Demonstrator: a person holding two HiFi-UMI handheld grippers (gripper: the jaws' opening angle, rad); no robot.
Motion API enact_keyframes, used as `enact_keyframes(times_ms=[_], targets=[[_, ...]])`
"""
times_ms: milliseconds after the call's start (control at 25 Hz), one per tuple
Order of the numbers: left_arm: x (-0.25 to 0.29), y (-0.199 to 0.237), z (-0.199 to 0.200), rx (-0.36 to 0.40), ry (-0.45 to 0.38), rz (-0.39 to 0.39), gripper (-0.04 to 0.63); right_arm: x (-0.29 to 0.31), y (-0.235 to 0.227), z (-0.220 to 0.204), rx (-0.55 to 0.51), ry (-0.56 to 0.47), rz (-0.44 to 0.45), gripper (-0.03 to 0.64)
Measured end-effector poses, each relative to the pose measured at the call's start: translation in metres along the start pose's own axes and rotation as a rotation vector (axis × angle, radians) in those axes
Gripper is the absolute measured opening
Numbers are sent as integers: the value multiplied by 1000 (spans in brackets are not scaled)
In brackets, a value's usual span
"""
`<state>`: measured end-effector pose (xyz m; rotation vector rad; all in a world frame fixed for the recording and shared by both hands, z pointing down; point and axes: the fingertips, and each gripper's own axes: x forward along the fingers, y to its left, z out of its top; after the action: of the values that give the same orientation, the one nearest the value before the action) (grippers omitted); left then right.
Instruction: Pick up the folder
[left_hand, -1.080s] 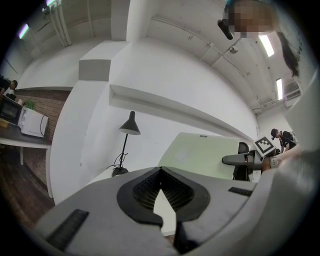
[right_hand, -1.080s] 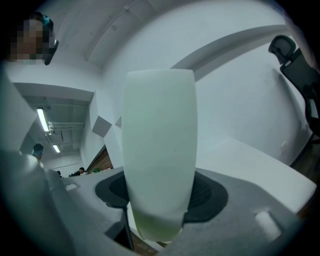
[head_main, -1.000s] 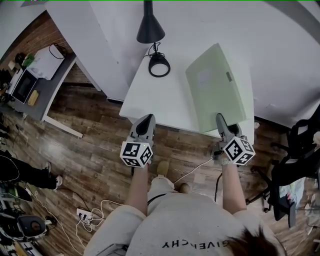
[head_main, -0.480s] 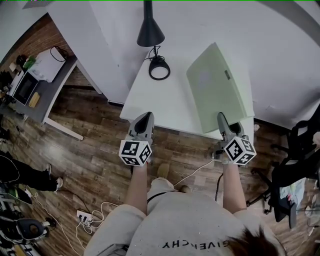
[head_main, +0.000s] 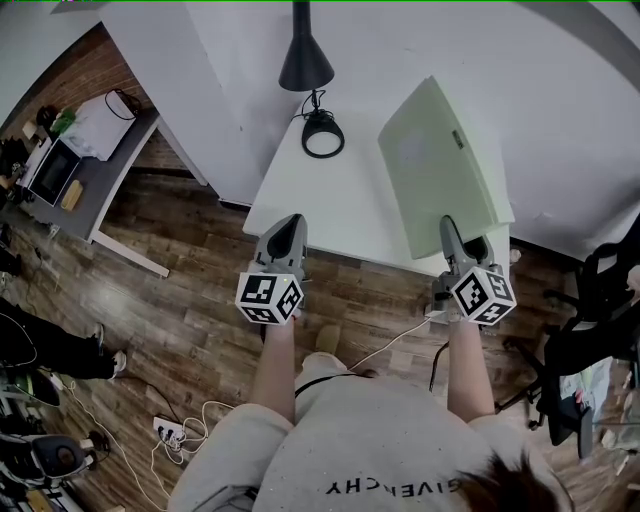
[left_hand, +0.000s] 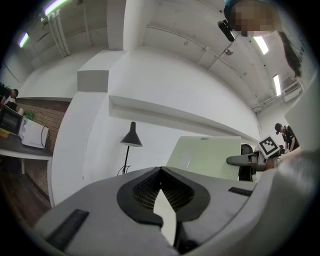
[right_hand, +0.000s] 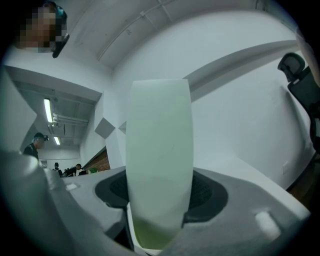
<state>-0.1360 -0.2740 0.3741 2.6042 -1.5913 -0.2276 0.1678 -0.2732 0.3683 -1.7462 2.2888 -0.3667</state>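
Your right hand-held gripper (head_main: 449, 226) is clamped on the folder (head_main: 440, 165), a pale green, matte, flat rectangle with rounded corners and a small dark tab near its far edge. In the right gripper view its thick rounded edge fills the space between the grey jaws, pressed against the dark ribbed pads. You hold it by its near short edge, centre right in the head view, over the right end of the bench (head_main: 340, 205), and it tilts up and away from you; you cannot tell whether its far edge touches the bench. Your left hand-held gripper (head_main: 290, 222) is closed on nothing, its grey tips meeting in a point. It is at the bench's near edge, lower centre-left of the frame, well apart from the folder. The bench is a smooth white slab with straight edges, and open white surface lies between the two grippers. Toward its far left corner, top centre of the frame, stands a black lamp (head_main: 305, 55) with a cone shade, a thin stem and a ring-shaped base (head_main: 322, 135), near the folder's left edge but apart from it. White wall (head_main: 570, 90) bounds the bench on the far side and the right. Below you the floor (head_main: 190, 300) is dark wood planks with a pale cable (head_main: 395, 338) trailing across it. A black chair (head_main: 595, 290) sits at the right edge of the frame.
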Motion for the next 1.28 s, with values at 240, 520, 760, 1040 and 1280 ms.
enact_keyframes(times_ms=[240,520,760,1040,1280], targets=[[3,0,4,4,-10,4,-2,2,3,8,-14,-24,7,275],[4,-2,7,1,-23,10,-2,2,0,15,-24,-42,2,275],[6,1,4,-1,-16,15,-2,6,-4,17,-19,-52,-9,275],[5,1,0,-6,-7,18,-2,6,-7,17,-11,-58,-17,275],[7,3,-1,-8,-4,22,-2,7,-11,18,-6,-73,-26,275]])
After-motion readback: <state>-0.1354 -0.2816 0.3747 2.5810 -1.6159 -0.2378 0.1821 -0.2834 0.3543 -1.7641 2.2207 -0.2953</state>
